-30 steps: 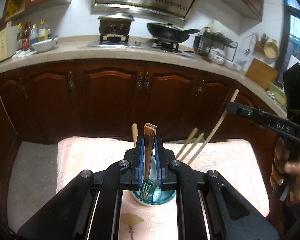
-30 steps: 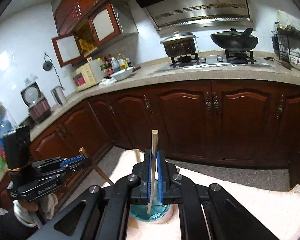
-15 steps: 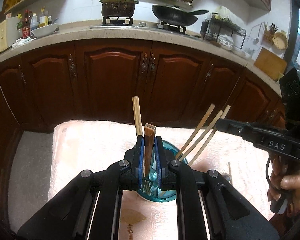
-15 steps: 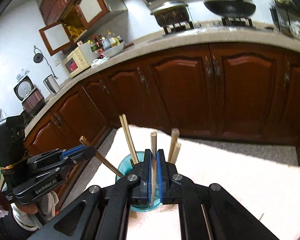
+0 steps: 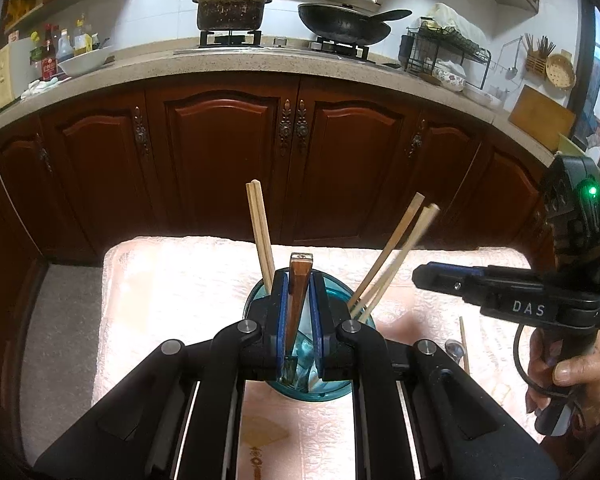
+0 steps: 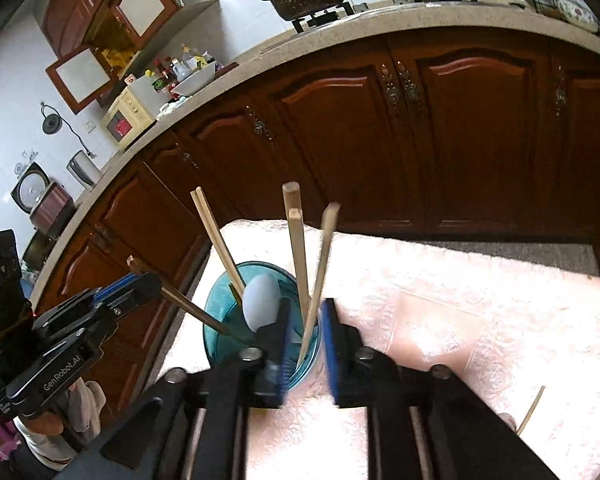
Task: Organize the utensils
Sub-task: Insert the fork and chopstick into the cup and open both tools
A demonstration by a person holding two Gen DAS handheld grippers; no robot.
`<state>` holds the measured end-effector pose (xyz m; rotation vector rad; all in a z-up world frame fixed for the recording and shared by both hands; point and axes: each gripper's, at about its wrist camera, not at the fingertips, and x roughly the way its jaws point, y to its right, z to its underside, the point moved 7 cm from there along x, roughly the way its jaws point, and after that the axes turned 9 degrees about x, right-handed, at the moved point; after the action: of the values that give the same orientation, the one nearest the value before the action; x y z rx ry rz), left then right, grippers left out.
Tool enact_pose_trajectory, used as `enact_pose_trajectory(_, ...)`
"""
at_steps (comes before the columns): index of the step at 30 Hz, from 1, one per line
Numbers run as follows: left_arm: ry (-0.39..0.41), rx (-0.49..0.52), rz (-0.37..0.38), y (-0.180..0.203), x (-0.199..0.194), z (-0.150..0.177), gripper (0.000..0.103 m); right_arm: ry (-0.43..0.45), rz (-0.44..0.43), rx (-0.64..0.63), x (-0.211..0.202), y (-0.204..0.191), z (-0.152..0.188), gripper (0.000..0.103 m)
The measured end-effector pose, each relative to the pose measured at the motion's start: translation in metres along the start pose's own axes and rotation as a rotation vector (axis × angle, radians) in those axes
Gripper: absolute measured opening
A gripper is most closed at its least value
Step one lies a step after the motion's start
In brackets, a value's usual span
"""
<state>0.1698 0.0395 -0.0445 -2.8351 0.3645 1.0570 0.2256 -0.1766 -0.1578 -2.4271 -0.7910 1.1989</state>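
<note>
A teal cup (image 5: 260,300) (image 6: 220,320) stands on a pink cloth (image 5: 180,272) and holds several wooden chopsticks (image 5: 260,224) (image 6: 296,240) and a white spoon (image 6: 260,300). My left gripper (image 5: 299,280) is shut on a brown-handled fork (image 5: 299,280) whose tines reach down into the cup; it shows in the right wrist view (image 6: 140,284) left of the cup. My right gripper (image 6: 306,316) is open just above the cup's right rim, with a chopstick (image 6: 320,272) standing loose between its fingers. In the left wrist view the right gripper (image 5: 420,276) hovers right of the cup.
A loose chopstick (image 5: 464,344) (image 6: 532,410) and a metal spoon (image 5: 454,348) lie on the cloth right of the cup. Dark wooden cabinets (image 5: 228,160) stand behind, under a counter with a pot (image 5: 230,8) and wok (image 5: 344,24).
Both grippers lowered toward the cup. My right gripper opened and let go of its chopstick, which now stands in the cup. The left stays shut on the fork.
</note>
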Motion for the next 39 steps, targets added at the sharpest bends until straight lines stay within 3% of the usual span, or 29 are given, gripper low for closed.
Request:
enact_pose_trajectory(1,0.002,0.001,0.0,0.0,-0.001,0.0,0.009,0.001,-0.003,0.005,-0.001,0.001,0.001,0.025)
enact_pose_trajectory(6,0.005,-0.004,-0.002,0.0,-0.003,0.0,0.011,-0.003,-0.006,0.01,-0.004,0.006,0.006,0.025)
enact_pose_trajectory(11,0.008,-0.039,0.02,-0.002,-0.006,-0.001,0.03,-0.005,-0.006,0.012,-0.008,0.007,0.011,0.029)
enact_pose_trajectory(15,-0.003,-0.091,0.066,-0.005,-0.009,-0.002,0.034,-0.004,-0.004,0.013,-0.009,0.008,0.015,0.033)
enact_pose_trajectory(20,0.018,-0.093,0.056,-0.006,-0.02,-0.005,0.04,-0.013,0.001,0.0,-0.01,0.006,0.023,0.035)
enact_pose_trajectory(39,0.077,-0.081,0.019,-0.004,-0.054,-0.01,0.049,0.008,0.005,-0.021,-0.024,0.001,0.033,0.038)
